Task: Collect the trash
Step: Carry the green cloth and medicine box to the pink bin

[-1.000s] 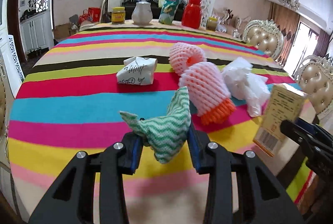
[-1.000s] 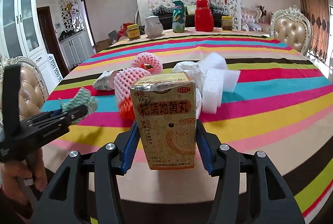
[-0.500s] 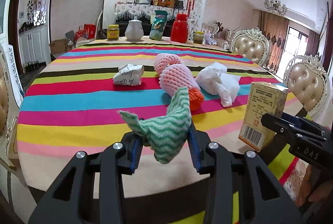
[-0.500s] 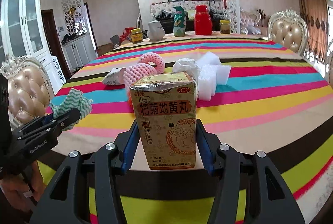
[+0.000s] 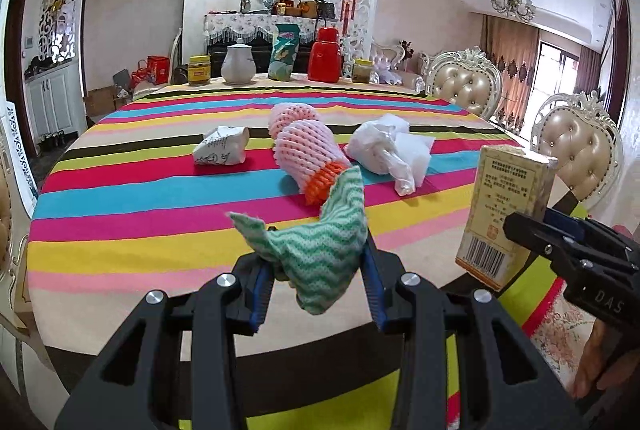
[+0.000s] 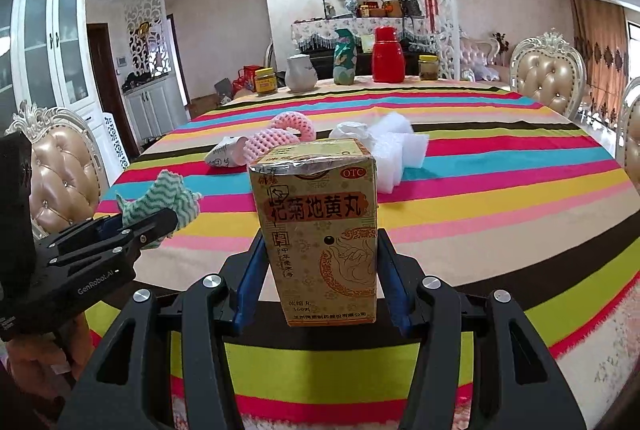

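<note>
A: Fingers first: the right gripper (image 6: 320,270) has its blue pads squeezed on the sides of a yellow medicine box (image 6: 320,230), gripped low and upright so the label faces out. The left gripper (image 5: 316,278) is nearly closed, pinching a crumpled green-and-white cloth (image 5: 320,250)

B: Why both held off the table (image 5: 120,190)?

A: My guess is each hand carries one piece of trash clear of the near edge, toward a bin I can't see in either view

B: What's left on the striped cloth?

A: Largest down: white plastic wrapping (image 5: 384,150), two pink foam fruit nets (image 5: 304,146) lying together, probably touching, then a crumpled paper cup (image 5: 220,150), all mid-table. The jars and teapot at the far edge look like keepers
</note>
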